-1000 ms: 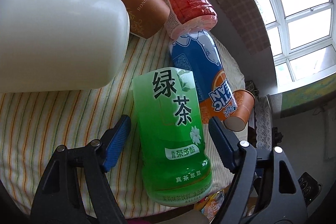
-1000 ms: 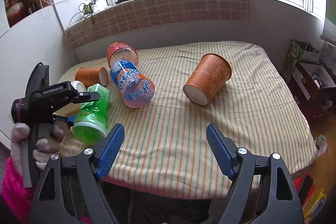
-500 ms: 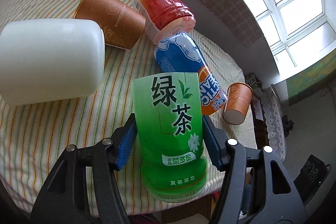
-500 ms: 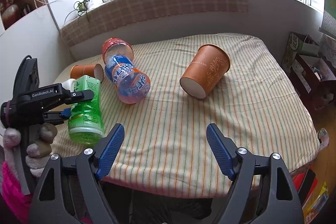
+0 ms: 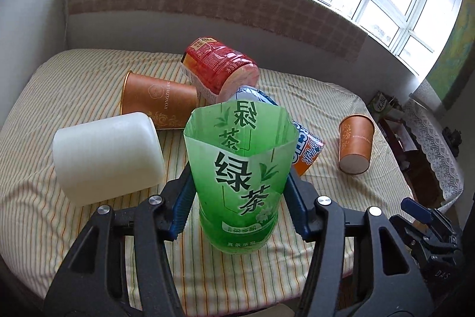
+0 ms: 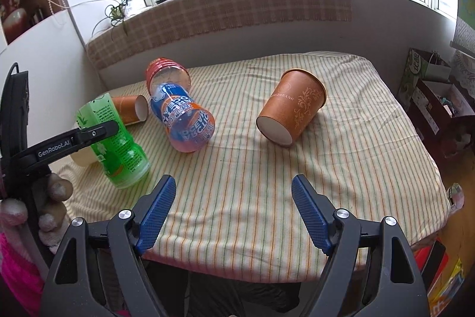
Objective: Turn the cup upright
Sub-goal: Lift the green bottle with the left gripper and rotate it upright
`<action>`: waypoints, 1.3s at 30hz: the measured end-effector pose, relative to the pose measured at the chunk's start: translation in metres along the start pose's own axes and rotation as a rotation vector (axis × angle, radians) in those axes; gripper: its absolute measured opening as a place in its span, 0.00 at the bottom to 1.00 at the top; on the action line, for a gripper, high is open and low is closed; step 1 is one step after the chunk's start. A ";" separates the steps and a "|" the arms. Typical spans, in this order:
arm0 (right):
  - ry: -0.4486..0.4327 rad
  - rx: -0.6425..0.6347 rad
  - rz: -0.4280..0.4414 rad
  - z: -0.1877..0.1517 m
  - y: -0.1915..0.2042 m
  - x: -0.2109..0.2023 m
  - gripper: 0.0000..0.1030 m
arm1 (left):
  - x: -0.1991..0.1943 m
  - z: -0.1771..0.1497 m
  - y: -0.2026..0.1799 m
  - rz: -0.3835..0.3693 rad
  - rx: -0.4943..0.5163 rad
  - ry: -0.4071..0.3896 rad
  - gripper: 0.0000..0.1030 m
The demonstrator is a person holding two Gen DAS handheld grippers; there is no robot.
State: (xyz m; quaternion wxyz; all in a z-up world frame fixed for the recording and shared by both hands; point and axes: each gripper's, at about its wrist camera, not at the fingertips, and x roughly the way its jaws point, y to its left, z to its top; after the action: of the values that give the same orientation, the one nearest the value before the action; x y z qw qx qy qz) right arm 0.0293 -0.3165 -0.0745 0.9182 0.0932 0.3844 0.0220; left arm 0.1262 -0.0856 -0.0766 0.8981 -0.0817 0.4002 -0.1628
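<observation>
Striped cloth [image 6: 267,186] covers the table under a wide window. Clamped between the blue pads of the left gripper [image 5: 239,205] is the green translucent cut-bottle cup [image 5: 240,177], tilted, open end up, base near the cloth. Just beside it lie a white plastic cup [image 5: 107,156], a brown paper cup [image 5: 158,101], and red [image 5: 221,69] and blue-orange [image 6: 185,121] bottle cups. Another brown paper cup [image 6: 292,110] lies apart. Nearer the edge, the right gripper [image 6: 233,213] hangs spread wide, holding nothing.
</observation>
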 end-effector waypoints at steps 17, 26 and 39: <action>0.004 0.002 -0.002 -0.001 -0.001 -0.002 0.78 | -0.008 -0.020 -0.020 0.000 0.093 -0.010 0.56; 0.004 -0.004 0.001 -0.002 0.003 -0.003 0.78 | -0.011 -0.026 -0.025 -0.035 0.109 0.000 0.57; 0.000 -0.005 0.009 -0.002 0.007 -0.004 0.78 | -0.016 -0.036 -0.024 -0.088 0.110 0.040 0.77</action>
State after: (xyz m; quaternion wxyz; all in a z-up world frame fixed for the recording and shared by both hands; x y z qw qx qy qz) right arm 0.0256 -0.3099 -0.0717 0.9183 0.0927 0.3840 0.0272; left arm 0.0836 -0.1026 -0.0826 0.8851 -0.0466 0.4045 -0.2256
